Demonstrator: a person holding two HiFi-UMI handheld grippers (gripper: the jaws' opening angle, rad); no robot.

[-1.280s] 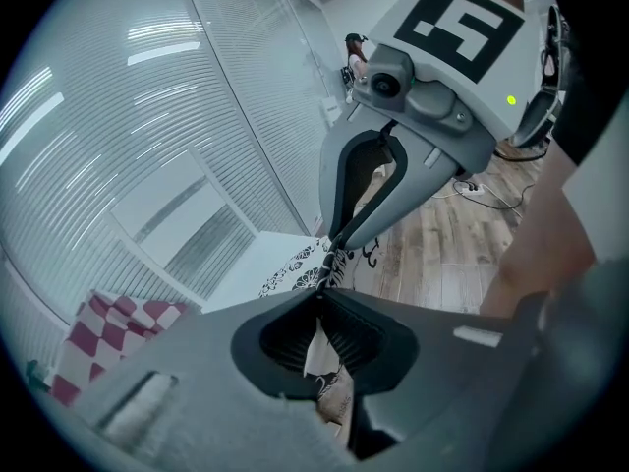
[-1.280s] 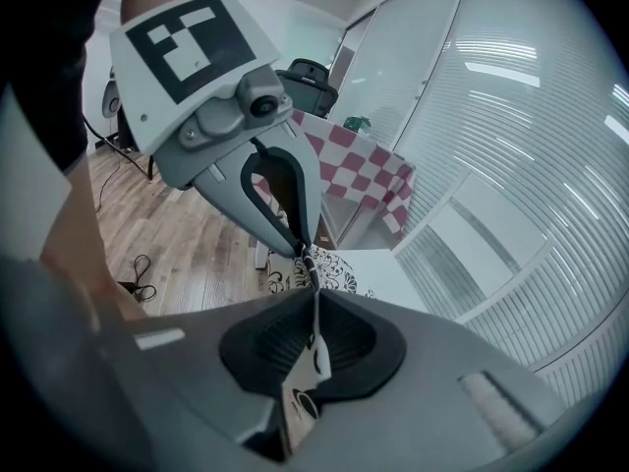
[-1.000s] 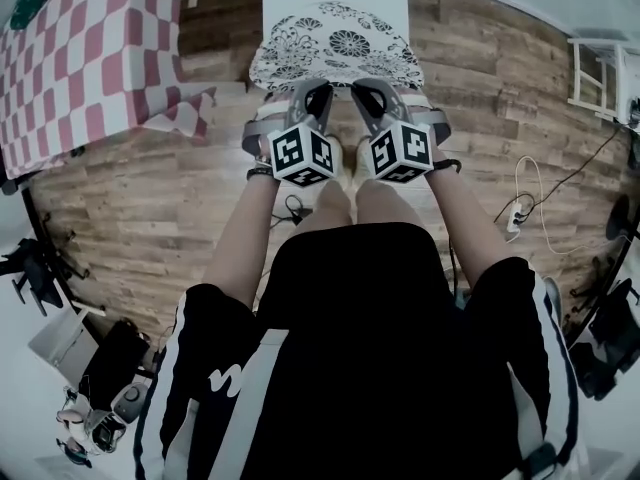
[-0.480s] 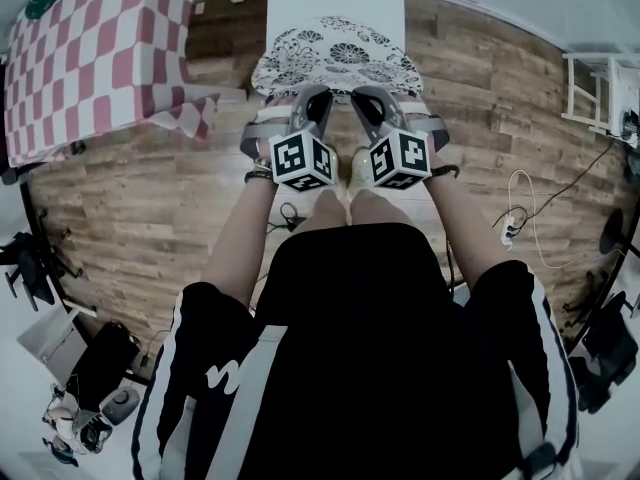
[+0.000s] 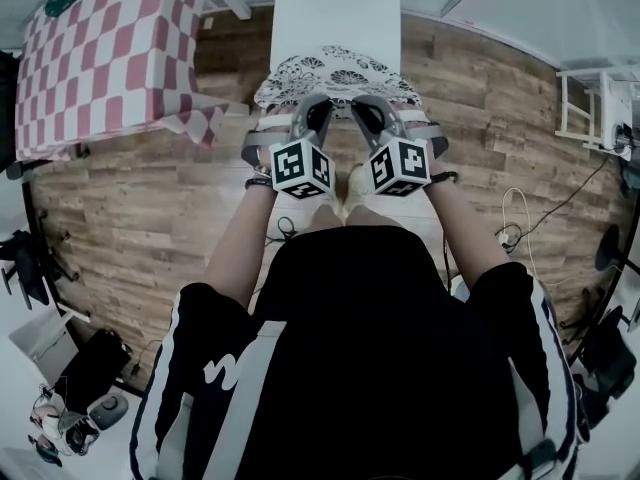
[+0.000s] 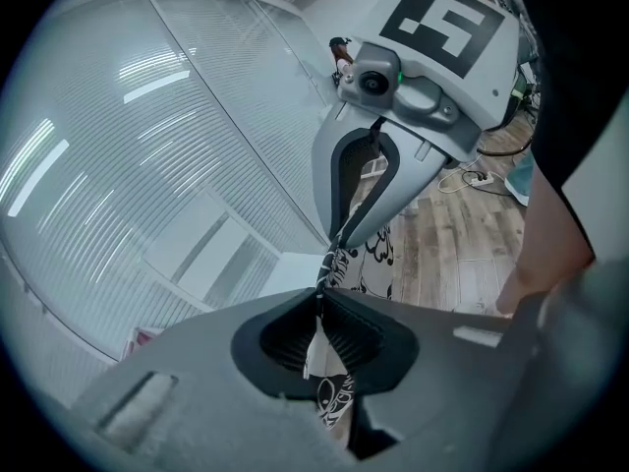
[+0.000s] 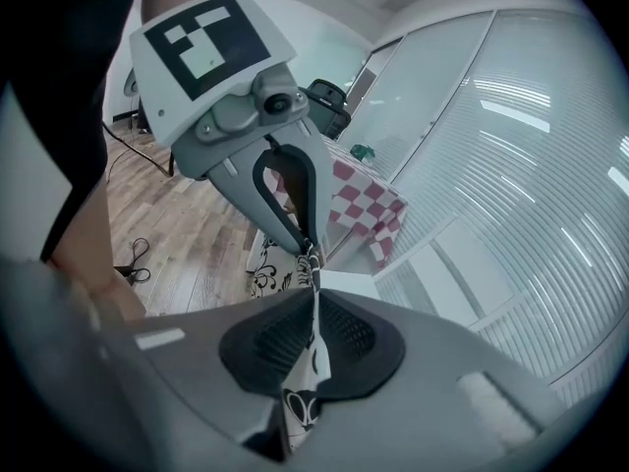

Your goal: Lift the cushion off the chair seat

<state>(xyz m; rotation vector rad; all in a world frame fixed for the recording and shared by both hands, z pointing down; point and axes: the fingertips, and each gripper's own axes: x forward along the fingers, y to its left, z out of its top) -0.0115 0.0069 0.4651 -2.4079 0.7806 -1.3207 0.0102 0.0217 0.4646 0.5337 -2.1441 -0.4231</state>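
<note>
With the left gripper (image 6: 319, 308) and right gripper (image 7: 314, 308) each clamped on the near hem of the patterned cushion (image 5: 335, 68), which drapes beyond the fingertips toward the white chair seat (image 5: 335, 13), we should raise both hands evenly so neither thin pinch slips.

Head view: camera sits above the person's chest and faces steeply down, wide angle; torso (image 5: 360, 368) fills the lower half, left gripper (image 5: 318, 106) and right gripper (image 5: 362, 106) mid-frame, cushion (image 5: 335, 68) and chair (image 5: 335, 13) beyond. Left gripper view: camera rides behind its own jaws, faces along them, very near; it looks across at the right gripper and floor (image 6: 462, 254). Right gripper view: same mount, mirrored, facing the left gripper and checked cloth (image 7: 359, 200). All three share cushion edge and floor; head and right gripper views share the checked cloth.
</note>
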